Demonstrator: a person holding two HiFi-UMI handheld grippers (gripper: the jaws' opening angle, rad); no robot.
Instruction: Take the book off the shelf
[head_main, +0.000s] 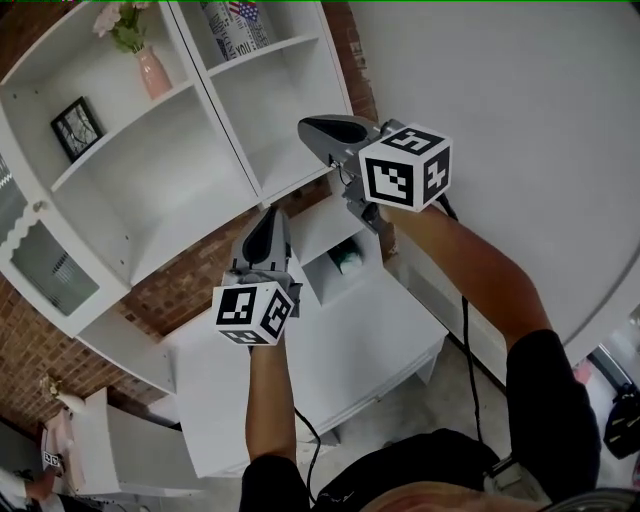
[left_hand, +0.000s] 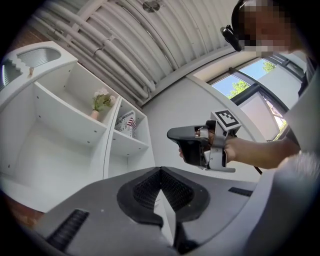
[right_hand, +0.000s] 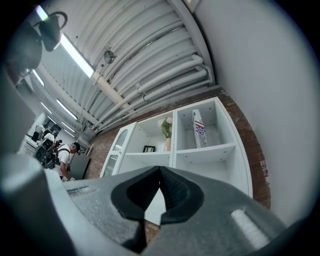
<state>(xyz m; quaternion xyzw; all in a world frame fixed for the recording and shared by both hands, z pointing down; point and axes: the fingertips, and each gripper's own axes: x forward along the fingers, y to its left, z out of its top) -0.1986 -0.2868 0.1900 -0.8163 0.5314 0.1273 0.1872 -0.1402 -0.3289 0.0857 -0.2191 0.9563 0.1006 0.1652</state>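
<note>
Hard to make out: the book is cut off by the head view's top edge, and its cover print is too small to read. A small green-white object in the low cubby is unclear.
Book: upright in the upper right compartment of the white shelf, well apart from both tools.
Left hand-held gripper: in the air, jaws pressed together, empty.
Right hand-held gripper: raised higher, jaws pressed together, empty.
Shelf neighbours: pink vase with flowers, framed picture.
Surface: white counter.
Room: brick wall, ribbed ceiling with pipes.
</note>
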